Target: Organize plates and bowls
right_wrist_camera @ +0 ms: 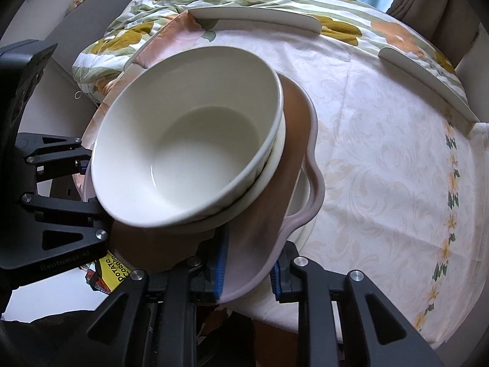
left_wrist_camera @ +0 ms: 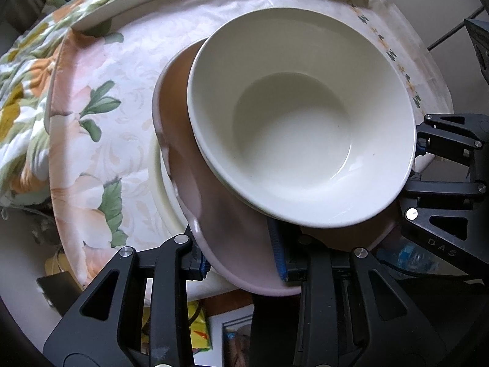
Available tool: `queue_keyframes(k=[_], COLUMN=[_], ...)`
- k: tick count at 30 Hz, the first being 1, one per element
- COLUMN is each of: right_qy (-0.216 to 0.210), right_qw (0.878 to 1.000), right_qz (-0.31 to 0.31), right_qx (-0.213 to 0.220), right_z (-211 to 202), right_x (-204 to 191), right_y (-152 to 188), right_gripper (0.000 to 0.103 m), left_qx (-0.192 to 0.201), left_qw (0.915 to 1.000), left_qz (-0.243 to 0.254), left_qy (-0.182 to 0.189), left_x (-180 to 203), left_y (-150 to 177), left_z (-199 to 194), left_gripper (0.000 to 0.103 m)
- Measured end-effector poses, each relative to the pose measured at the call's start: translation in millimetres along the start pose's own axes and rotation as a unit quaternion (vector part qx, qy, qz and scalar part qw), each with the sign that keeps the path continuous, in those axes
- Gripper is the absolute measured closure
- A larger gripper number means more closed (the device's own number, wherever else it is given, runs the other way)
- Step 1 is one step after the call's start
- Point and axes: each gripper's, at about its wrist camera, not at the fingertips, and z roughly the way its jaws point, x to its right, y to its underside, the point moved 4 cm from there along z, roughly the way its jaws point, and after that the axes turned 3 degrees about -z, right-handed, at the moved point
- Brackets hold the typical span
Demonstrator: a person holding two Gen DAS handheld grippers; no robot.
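Two nested white bowls (left_wrist_camera: 299, 128) (right_wrist_camera: 189, 140) sit on a pale pink plate with a wavy rim (left_wrist_camera: 214, 244) (right_wrist_camera: 293, 165). A cream plate (left_wrist_camera: 165, 189) (right_wrist_camera: 302, 223) lies under the pink one. My left gripper (left_wrist_camera: 241, 260) straddles the pink plate's near rim, blue pads on either side of it. My right gripper (right_wrist_camera: 247, 272) straddles the rim from the opposite side. Each gripper shows at the edge of the other's view (left_wrist_camera: 443, 165) (right_wrist_camera: 61, 177).
A round table (right_wrist_camera: 382, 159) with a floral cloth carries the stack near its edge. Two white curved rails (right_wrist_camera: 256, 15) (right_wrist_camera: 428, 79) stand at the far side. A crumpled flowered cloth (left_wrist_camera: 21, 91) lies beyond. A yellow packet (right_wrist_camera: 114, 270) lies below the table edge.
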Motion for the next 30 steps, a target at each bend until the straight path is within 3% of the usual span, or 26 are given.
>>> queue_keyframes(k=[13, 21, 25, 30], right_qy=[-0.001, 0.002, -0.001, -0.004], right_qw=[1.0, 0.999, 0.998, 0.997], right_qz=[0.021, 0.05, 0.059, 0.049], right_qx=[-0.017, -0.006, 0.017, 0.062], right_z=[-11, -36, -55, -92], right_x=[4, 6, 5, 0], right_y=[-2, 3, 8, 18], right_gripper=[0.081, 0.08, 0.08, 0.08], left_qx=[-0.021, -0.009, 0.031, 0.117], left_qw=[0.9997, 0.9999, 0.9994, 0.9926], left_qz=[0.007, 0.006, -0.012, -0.029], left_qy=[0.001, 0.003, 0.009, -0.016], left_x=[-3, -5, 0, 25], left_y=[-3, 9, 19, 30], left_z=[-19, -48, -78, -128], left_gripper=[0.075, 0.075, 0.075, 0.075])
